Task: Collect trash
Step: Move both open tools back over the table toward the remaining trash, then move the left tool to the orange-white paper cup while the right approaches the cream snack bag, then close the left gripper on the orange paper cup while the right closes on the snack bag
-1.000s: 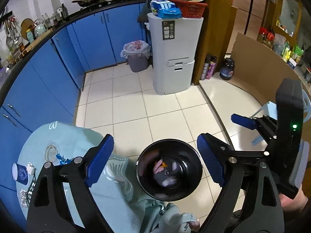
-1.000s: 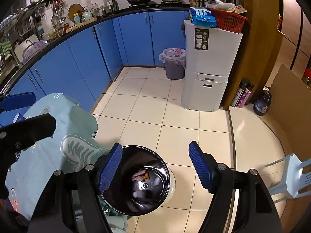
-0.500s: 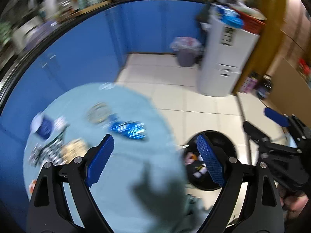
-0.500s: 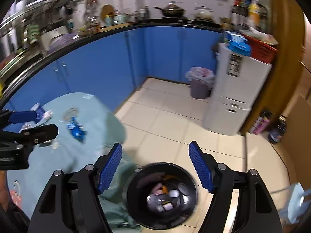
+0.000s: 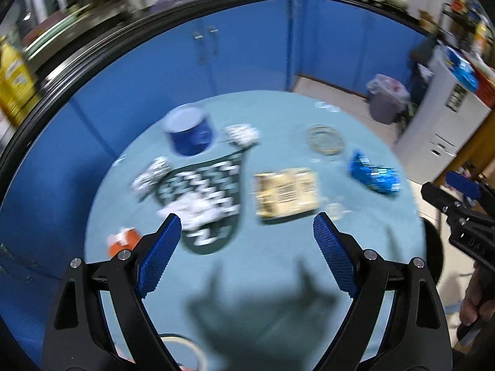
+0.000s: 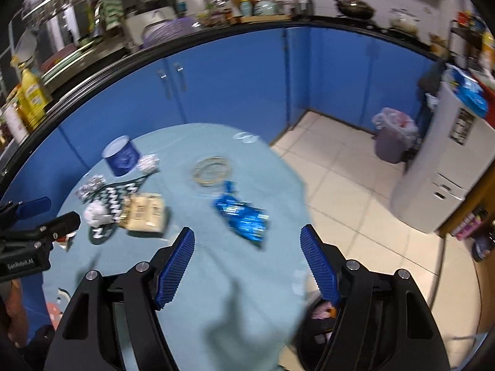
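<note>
Grippers (image 5: 244, 241) (image 6: 247, 261), both wide open and empty, have swung from bin (image 6: 321, 324) back to table (image 5: 272, 278); next pickup due.

Beyond my table I see the curved run of blue cabinets (image 6: 241, 74) under a dark countertop (image 6: 92, 61) crowded with bottles and jars. A yellow oil bottle (image 6: 31, 92) stands at its left end, a wok (image 6: 352, 7) sits farther right. On the tiled floor (image 6: 349, 185), a white cabinet (image 6: 439, 167) stands near a lined grey bin (image 6: 393, 139).
</note>
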{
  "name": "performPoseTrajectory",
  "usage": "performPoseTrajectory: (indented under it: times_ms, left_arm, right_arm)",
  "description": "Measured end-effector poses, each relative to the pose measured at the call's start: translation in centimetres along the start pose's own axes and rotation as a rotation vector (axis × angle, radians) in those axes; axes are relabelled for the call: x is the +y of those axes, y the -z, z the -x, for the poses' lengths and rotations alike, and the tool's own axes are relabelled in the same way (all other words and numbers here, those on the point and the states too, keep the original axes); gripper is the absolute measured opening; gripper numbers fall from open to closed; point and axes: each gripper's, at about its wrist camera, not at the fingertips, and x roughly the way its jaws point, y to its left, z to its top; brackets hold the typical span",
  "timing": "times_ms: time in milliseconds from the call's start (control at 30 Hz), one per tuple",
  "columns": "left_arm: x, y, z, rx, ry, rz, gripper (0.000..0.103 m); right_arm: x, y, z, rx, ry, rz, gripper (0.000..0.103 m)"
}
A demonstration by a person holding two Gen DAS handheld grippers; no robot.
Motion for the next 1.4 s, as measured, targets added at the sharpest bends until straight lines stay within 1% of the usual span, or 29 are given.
performPoseTrajectory:
  times_ms: [100,267,400,467,567,800,867,967,1033,1067,1100,1133,1167,1200,1233,1300,1367,1400]
  left_arm:
    - [3.2,0.9,-0.5,0.006,-0.038,0.037,0.086]
    - [8.1,2.4,-1.6,0.033,-0.076,0.109,0.086]
    - [11.2,3.8,-2.9,0.065,-0.074,0.175,0.086]
    - [12.5,4.4,-4.0,0.091,-0.058,0.201,0.086]
    - [13.7,5.1,-5.1,0.118,-0.034,0.226,0.086]
    - [14.7,5.6,-7.0,0.141,-0.004,0.236,0.086]
    - [14.9,5.6,-7.5,0.148,0.005,0.241,0.084]
    - [15.2,5.6,-8.3,0.157,0.000,0.240,0.067]
    - [15.6,5.7,-9.0,0.182,0.021,0.248,0.052]
    - [15.7,5.8,-9.2,0.189,0.025,0.255,0.051]
    - [15.7,5.9,-8.9,0.172,0.023,0.254,0.050]
    - [15.7,5.9,-8.8,0.168,0.027,0.252,0.047]
    - [15.7,5.9,-8.8,0.167,0.033,0.252,0.046]
    - [15.8,6.0,-8.8,0.167,0.036,0.257,0.045]
    - [15.9,6.1,-8.7,0.164,0.043,0.267,0.043]
    - [16.1,6.1,-8.6,0.160,0.058,0.279,0.041]
    - [16.2,6.1,-8.1,0.146,0.068,0.290,0.040]
    - [16.2,6.1,-7.8,0.137,0.069,0.292,0.040]
  right_arm:
    - [3.3,-0.7,-1.8,0.024,-0.024,0.052,0.069]
    - [7.0,-1.5,-4.2,0.055,-0.058,0.101,0.069]
    - [9.0,-2.1,-6.7,0.092,-0.069,0.101,0.069]
    - [9.7,-2.3,-7.7,0.108,-0.062,0.106,0.069]
    - [10.5,-2.4,-8.8,0.133,-0.052,0.116,0.069]
    - [11.7,-2.4,-11.4,0.193,-0.043,0.114,0.069]
    - [11.7,-2.4,-12.1,0.208,-0.040,0.098,0.069]
    - [11.6,-2.2,-12.8,0.233,-0.042,0.083,0.069]
    - [11.7,-2.0,-13.3,0.247,-0.050,0.075,0.069]
    - [11.7,-1.9,-13.3,0.244,-0.047,0.073,0.069]
    - [11.8,-1.9,-13.2,0.236,-0.048,0.074,0.068]
    - [12.0,-1.8,-13.1,0.234,-0.065,0.078,0.058]
    - [12.2,-1.8,-13.0,0.234,-0.071,0.083,0.049]
    - [12.3,-1.7,-12.8,0.227,-0.066,0.089,0.046]
    - [12.6,-1.7,-12.5,0.218,-0.062,0.105,0.038]
    - [12.9,-1.8,-11.8,0.201,-0.065,0.121,0.029]
    - [13.1,-1.9,-11.1,0.189,-0.059,0.128,0.023]
    - [13.1,-1.9,-10.8,0.188,-0.055,0.131,0.022]
